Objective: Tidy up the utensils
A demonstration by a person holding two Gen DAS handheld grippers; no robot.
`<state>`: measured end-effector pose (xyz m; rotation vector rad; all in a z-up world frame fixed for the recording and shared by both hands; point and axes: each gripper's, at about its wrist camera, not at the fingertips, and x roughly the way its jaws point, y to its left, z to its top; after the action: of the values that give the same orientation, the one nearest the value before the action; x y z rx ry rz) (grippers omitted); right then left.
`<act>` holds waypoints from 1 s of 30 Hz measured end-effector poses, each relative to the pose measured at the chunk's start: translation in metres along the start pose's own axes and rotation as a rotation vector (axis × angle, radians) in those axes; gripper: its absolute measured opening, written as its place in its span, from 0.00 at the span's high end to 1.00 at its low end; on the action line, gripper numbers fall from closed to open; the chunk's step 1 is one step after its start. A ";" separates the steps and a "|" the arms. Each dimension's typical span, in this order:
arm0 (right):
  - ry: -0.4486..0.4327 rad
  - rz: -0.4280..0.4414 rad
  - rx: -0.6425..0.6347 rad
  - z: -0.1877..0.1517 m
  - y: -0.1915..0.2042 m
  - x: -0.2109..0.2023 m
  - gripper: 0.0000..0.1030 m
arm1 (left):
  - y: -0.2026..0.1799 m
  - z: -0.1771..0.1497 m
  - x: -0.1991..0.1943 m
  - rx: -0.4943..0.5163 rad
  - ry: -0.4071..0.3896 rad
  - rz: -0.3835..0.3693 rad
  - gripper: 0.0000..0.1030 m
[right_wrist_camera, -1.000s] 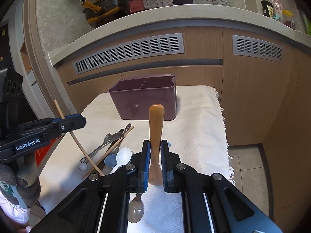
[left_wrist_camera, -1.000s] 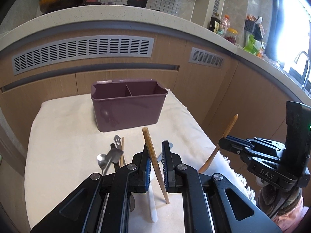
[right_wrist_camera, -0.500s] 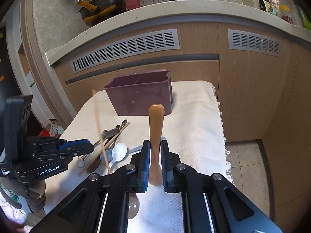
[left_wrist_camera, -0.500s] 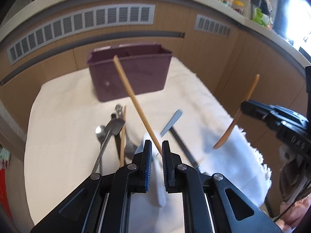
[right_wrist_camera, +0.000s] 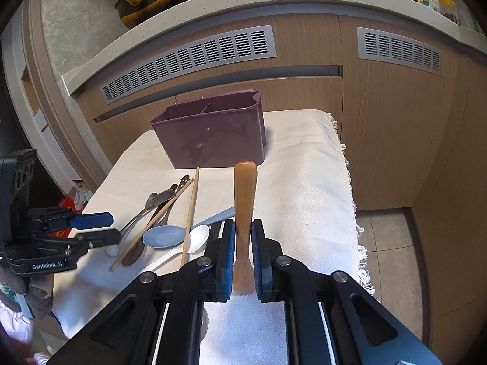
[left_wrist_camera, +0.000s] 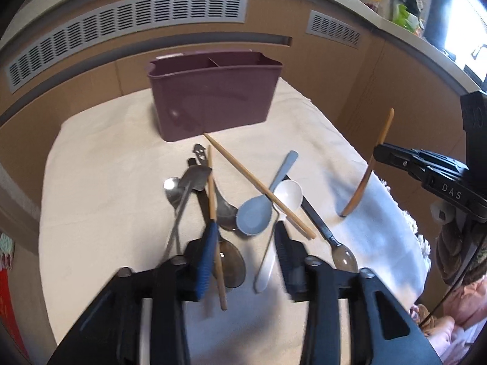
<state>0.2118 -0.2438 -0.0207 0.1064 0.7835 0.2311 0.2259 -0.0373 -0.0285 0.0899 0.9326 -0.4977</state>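
A purple two-compartment caddy (left_wrist_camera: 213, 103) (right_wrist_camera: 210, 133) stands at the back of the white cloth. In front of it lies a pile of utensils: a chopstick (left_wrist_camera: 258, 185) across a blue-grey spoon (left_wrist_camera: 254, 216) and a white spoon (left_wrist_camera: 287, 193), a second chopstick (left_wrist_camera: 213, 200), and metal cutlery (left_wrist_camera: 185, 188). My left gripper (left_wrist_camera: 246, 231) (right_wrist_camera: 103, 228) hovers low over the pile with its jaws opening and nothing gripped between them. My right gripper (right_wrist_camera: 243, 237) (left_wrist_camera: 395, 155) is shut on a wooden spoon (right_wrist_camera: 245, 200) (left_wrist_camera: 368, 176), handle pointing up.
The white cloth (left_wrist_camera: 106, 182) covers a small table whose fringed right edge (right_wrist_camera: 347, 182) drops to a tiled floor. Wooden cabinet fronts with grey vents (right_wrist_camera: 188, 57) curve behind the caddy. A dark spoon (left_wrist_camera: 331, 240) lies at the pile's right side.
The left gripper sank and tipped down toward the pile, let go of its chopstick, and spread its jaws. The chopstick now lies across the spoons. The right gripper still holds the wooden spoon.
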 end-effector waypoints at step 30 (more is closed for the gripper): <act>-0.061 -0.022 0.008 0.009 -0.013 -0.025 0.90 | 0.010 0.081 0.121 -0.242 0.333 -0.014 0.57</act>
<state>0.2031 -0.2623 0.0005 0.1121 0.7246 0.2025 0.3506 -0.0962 -0.0765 -0.0555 1.3135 -0.3851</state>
